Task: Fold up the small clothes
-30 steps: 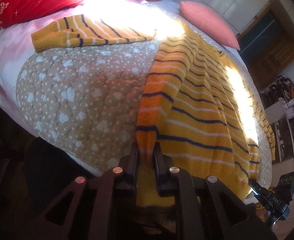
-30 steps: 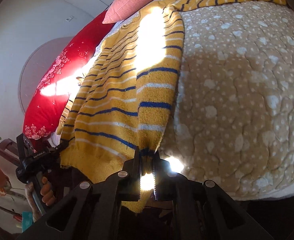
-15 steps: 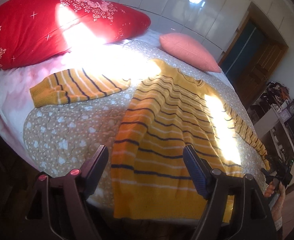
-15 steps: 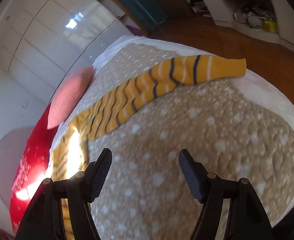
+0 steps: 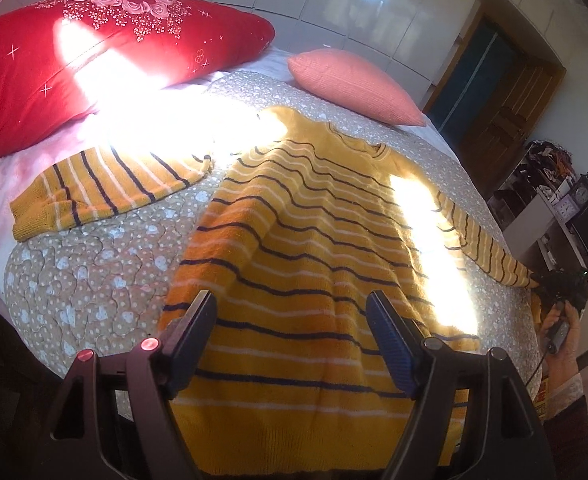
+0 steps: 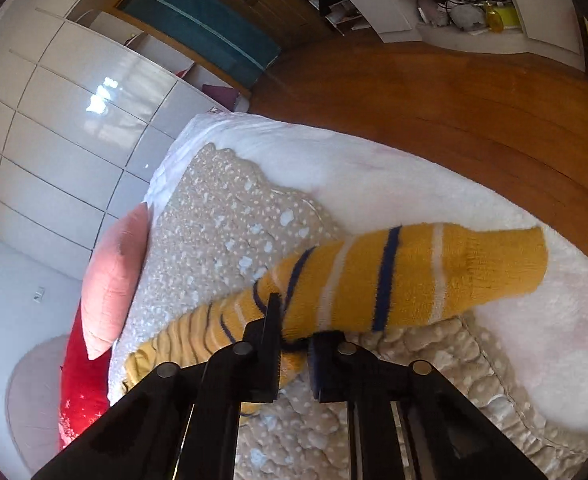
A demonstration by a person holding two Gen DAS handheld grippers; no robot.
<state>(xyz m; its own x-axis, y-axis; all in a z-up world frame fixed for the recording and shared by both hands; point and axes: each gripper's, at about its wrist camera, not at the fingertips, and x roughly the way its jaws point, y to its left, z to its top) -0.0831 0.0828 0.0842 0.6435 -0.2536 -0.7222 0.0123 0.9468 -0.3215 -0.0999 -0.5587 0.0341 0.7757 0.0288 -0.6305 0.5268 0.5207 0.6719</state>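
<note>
A yellow sweater [image 5: 314, 240] with navy and white stripes lies flat, front up, on the bed. Its left sleeve [image 5: 105, 188] stretches out to the left. My left gripper [image 5: 291, 300] hovers open above the sweater's lower body, with nothing between its fingers. In the right wrist view my right gripper [image 6: 298, 328] is shut on the right sleeve [image 6: 394, 276] a little way back from the cuff, which points right over the white blanket. In the left wrist view the right gripper [image 5: 562, 284] shows at the end of that sleeve, at the bed's right edge.
A tan dotted quilt [image 5: 93, 280] covers the bed over a white blanket [image 6: 374, 176]. A red pillow [image 5: 93, 64] and a pink pillow [image 5: 354, 80] lie at the head. A wooden floor [image 6: 454, 100], shelves and a wardrobe lie beyond. A person's hand [image 5: 562, 344] holds the right gripper.
Both grippers let go of the sweater's hem and opened. The left one drew back and rose. The right one swung across to the right sleeve and closed on it.
</note>
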